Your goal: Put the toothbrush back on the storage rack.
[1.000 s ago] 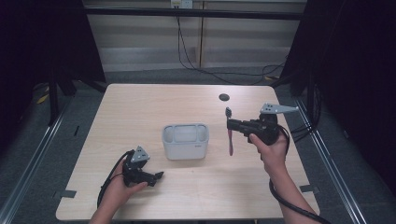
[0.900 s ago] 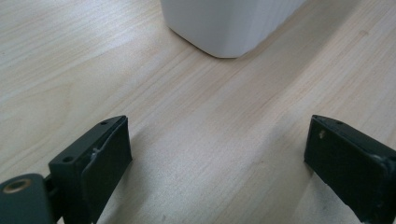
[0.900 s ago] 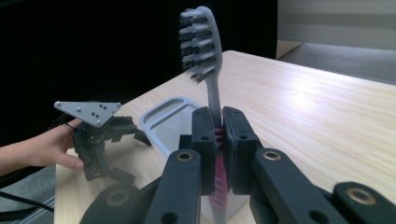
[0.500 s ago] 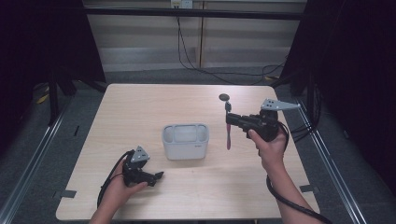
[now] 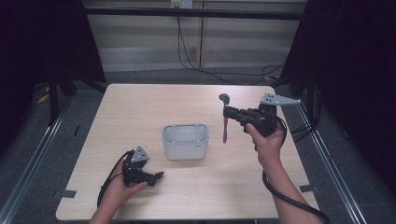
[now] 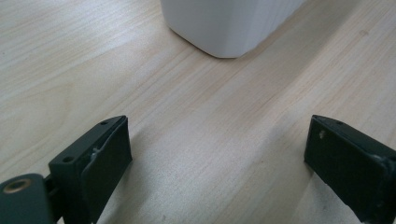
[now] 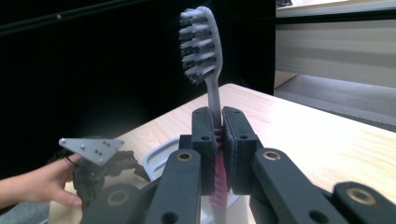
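Observation:
A toothbrush (image 5: 224, 126) with a pink handle and a grey neck stands upright in the air, bristled head (image 7: 200, 44) on top. My right gripper (image 5: 227, 112) is shut on it at the top of the handle (image 7: 217, 140), level, above the table to the right of a white ribbed container (image 5: 185, 140). The pink handle hangs below the jaws. My left gripper (image 5: 159, 176) rests low at the front left of the table, open, with bare wood between its jaws (image 6: 217, 154). The container's corner (image 6: 229, 23) lies just beyond them.
The light wooden table (image 5: 140, 107) carries the container near its middle. Dark curtains stand on both sides, with cables on the floor behind. In the right gripper view the left gripper (image 7: 100, 163) and the hand (image 7: 37, 184) holding it show beyond the container (image 7: 159, 161).
The right gripper has carried the toothbrush slightly up and toward the far side of the table. The left gripper has stayed where it was.

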### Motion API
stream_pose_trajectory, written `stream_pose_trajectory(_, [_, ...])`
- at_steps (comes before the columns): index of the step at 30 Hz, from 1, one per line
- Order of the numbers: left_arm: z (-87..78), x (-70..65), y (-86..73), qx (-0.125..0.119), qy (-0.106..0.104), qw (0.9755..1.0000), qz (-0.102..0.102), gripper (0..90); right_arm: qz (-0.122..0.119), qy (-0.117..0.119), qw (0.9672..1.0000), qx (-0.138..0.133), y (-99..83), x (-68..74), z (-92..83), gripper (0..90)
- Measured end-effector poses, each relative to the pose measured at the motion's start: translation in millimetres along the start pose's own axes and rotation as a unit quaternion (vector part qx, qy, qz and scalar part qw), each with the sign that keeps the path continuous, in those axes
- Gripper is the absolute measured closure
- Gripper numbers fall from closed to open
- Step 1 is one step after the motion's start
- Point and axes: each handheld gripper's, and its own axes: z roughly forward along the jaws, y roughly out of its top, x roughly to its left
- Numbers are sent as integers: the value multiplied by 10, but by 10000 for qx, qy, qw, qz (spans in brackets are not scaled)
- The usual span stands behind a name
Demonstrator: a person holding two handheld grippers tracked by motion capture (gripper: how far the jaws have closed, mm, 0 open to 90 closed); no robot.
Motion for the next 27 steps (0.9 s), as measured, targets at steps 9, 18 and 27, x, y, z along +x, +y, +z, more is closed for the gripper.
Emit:
stream_pose_trajectory(9, [0,0,0,1,1,10000,1,68,-37,53,9999,-114,68,45,75,841])
stream_pose_trajectory(18, [0,-1,0,-4,2,10000,-7,68,-98,103,9997,-174,132,81,183,841])
stream_pose_trajectory(27, [0,0,0,2,0,10000,1,68,-114,123,9995,-263,204,109,219,841])
